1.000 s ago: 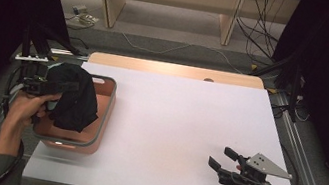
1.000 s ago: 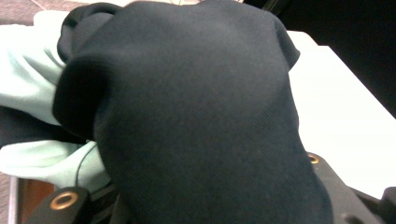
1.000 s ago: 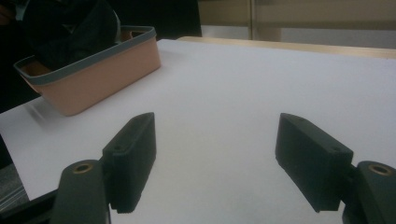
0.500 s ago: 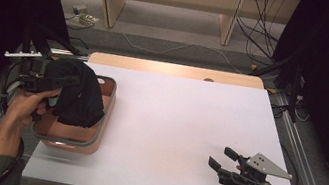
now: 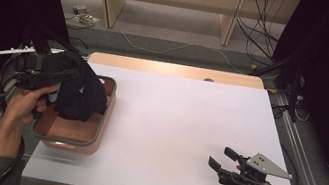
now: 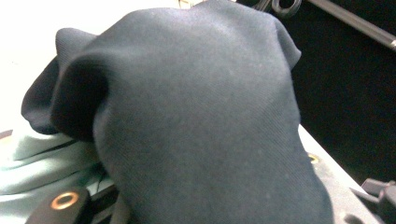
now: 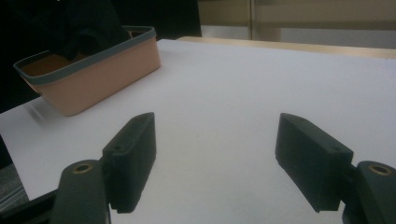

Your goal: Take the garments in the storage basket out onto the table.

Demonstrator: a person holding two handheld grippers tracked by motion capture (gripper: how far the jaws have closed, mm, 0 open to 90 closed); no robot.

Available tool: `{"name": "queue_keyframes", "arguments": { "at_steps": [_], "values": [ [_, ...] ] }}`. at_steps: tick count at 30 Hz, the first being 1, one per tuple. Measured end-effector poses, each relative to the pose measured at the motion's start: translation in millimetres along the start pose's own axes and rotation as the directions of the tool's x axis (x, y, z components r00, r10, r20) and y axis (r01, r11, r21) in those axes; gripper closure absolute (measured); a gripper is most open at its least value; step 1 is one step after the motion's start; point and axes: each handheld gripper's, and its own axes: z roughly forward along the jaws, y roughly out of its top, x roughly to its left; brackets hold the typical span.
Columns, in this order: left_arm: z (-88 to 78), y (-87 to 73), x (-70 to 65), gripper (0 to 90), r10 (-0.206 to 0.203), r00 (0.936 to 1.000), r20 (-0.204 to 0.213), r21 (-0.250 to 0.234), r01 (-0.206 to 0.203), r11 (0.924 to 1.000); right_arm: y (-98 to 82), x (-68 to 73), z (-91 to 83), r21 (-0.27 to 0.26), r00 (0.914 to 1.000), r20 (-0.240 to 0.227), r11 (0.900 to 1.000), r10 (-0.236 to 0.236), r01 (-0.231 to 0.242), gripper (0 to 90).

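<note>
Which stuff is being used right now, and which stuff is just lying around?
In use:
- black cloth garment, lifted by the left gripper
- pink plastic basket with grey rim beneath it

Just lying about:
- right gripper, open over the white table
- cables on the floor

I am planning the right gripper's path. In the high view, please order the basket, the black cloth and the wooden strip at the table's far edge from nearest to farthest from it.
From the right gripper:
1. Basket, left, near side.
2. Black cloth, left, above the basket.
3. Wooden strip, along the far edge.
</note>
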Motion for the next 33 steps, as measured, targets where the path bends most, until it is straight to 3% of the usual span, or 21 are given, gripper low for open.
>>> {"name": "queue_keyframes", "arguments": {
  "at_steps": [12, 22, 33],
  "values": [
    [-14.9, 8.7, -14.5, 61.5, 0.010, 0.9998, 0.019, -0.111, -0.008, 0.9938, 0.0, 0.2, 0.0, -0.001, 1.0000, 0.000, 1.000, -0.001, 0.001, 29.7],
    [-16.9, 14.3, -27.7, 61.5, 0.041, 0.9987, 0.030, -0.152, -0.036, 0.9877, -0.2, 0.1, 0.5, 0.005, 1.0000, 0.001, 1.000, 0.001, -0.001, 29.7],
    [-8.8, 23.4, -51.1, 61.4, 0.085, 0.9924, 0.089, -0.182, -0.068, 0.9809, -0.7, -0.8, 2.4, 0.008, 1.0000, 0.003, 1.000, 0.005, -0.005, 29.7]
  ]
}}
